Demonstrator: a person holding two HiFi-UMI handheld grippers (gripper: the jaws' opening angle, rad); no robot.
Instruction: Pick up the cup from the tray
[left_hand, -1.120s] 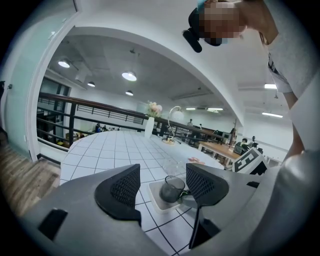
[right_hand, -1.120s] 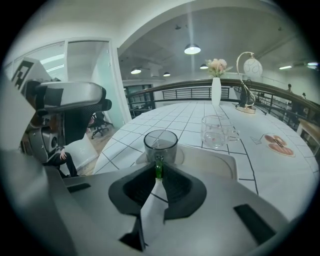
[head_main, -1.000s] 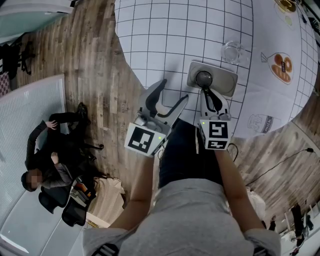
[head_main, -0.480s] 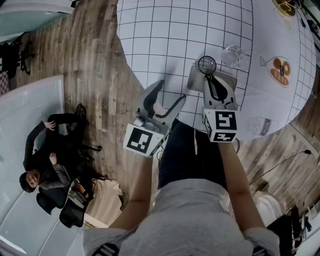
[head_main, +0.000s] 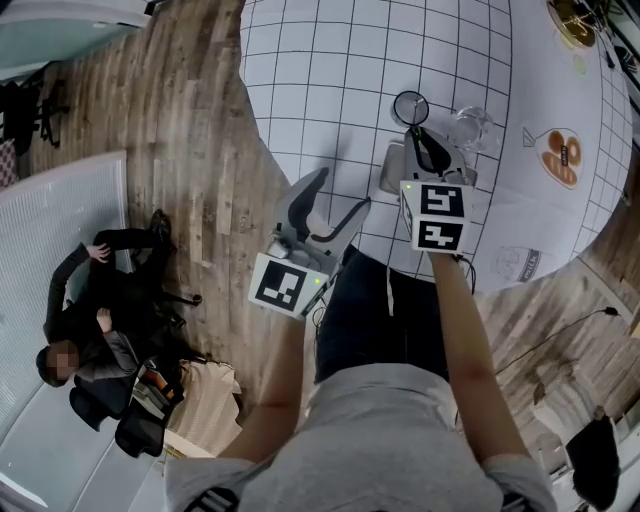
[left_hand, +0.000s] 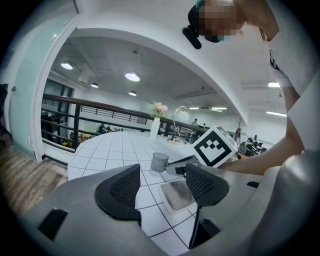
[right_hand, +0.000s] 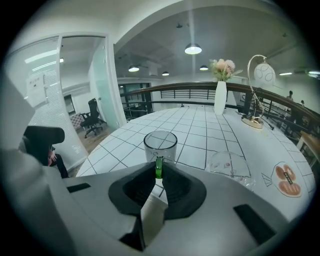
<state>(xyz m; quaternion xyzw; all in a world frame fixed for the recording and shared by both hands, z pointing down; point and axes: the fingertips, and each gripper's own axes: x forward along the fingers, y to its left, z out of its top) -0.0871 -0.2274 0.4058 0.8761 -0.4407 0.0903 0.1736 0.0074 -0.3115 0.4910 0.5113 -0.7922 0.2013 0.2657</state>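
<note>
Pinching the green handle (right_hand: 159, 167) between its jaws, your right gripper (head_main: 417, 133) carries the clear cup (right_hand: 160, 144) straight ahead of its fingertips. The cup stands upright with its mouth up and its handle turned back toward the claw. The cup is beyond the far edge of the grey tray (left_hand: 176, 197), which lies under and behind the claw, on your side. I cannot tell whether its base touches the table. A clear glass (right_hand: 229, 165) sits near the cup, to the right of the claw. Your left gripper (left_hand: 162, 187) has its jaws spread and empty, back by the tray's near side, well apart from the cup. The right hand alone has it, so I would keep that wrist level, since the cup's weight hangs forward of the pinch.
</note>
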